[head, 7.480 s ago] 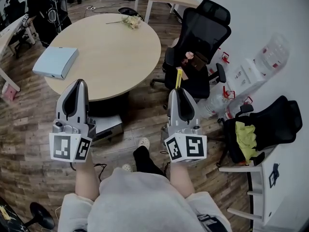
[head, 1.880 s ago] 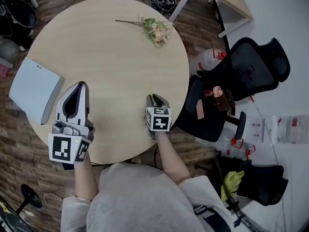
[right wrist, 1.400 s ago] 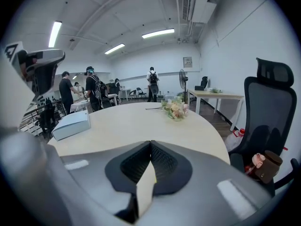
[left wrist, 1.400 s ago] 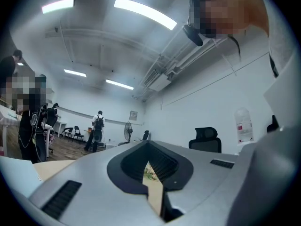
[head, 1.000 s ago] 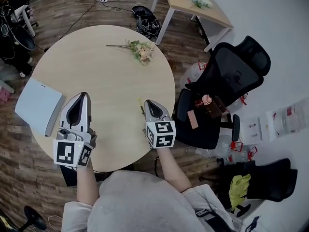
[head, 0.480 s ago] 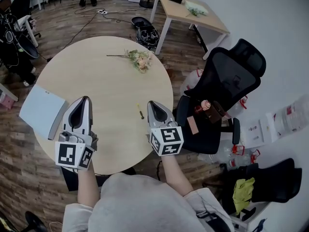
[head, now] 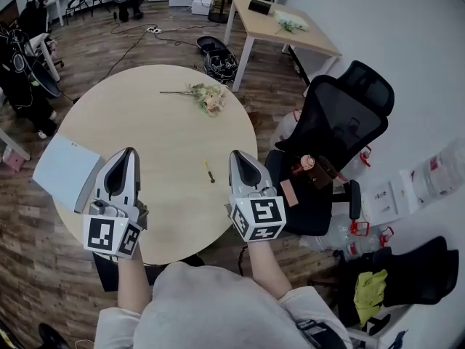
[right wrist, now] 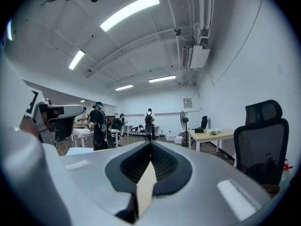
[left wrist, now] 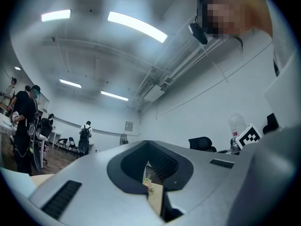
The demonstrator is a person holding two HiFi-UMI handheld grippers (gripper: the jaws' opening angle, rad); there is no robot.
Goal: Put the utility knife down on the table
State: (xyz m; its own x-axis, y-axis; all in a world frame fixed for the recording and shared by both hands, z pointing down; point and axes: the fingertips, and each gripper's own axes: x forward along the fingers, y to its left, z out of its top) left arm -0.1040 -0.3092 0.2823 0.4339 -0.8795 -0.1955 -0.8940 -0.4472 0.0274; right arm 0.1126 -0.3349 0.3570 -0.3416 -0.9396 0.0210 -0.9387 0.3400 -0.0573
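The utility knife (head: 209, 171), small, yellow and black, lies flat on the round wooden table (head: 152, 122), free of both grippers. My right gripper (head: 238, 154) hovers just right of the knife, near the table's right edge, shut with nothing in it. My left gripper (head: 129, 152) is over the table's left part, also shut and empty. In the left gripper view the left gripper (left wrist: 148, 163) points across the table, its jaws meeting at the tips. In the right gripper view the right gripper (right wrist: 150, 144) looks the same, and the knife is not visible.
A bunch of flowers (head: 207, 97) lies at the table's far side. A flat pale blue box (head: 64, 171) sits at its left edge. A black office chair (head: 341, 126) stands close on the right. A second table (head: 283, 29) and people are farther back.
The right gripper carried the knife to the table, let it go and drew back to the right, shut again. The knife now lies alone. The left gripper kept its place.
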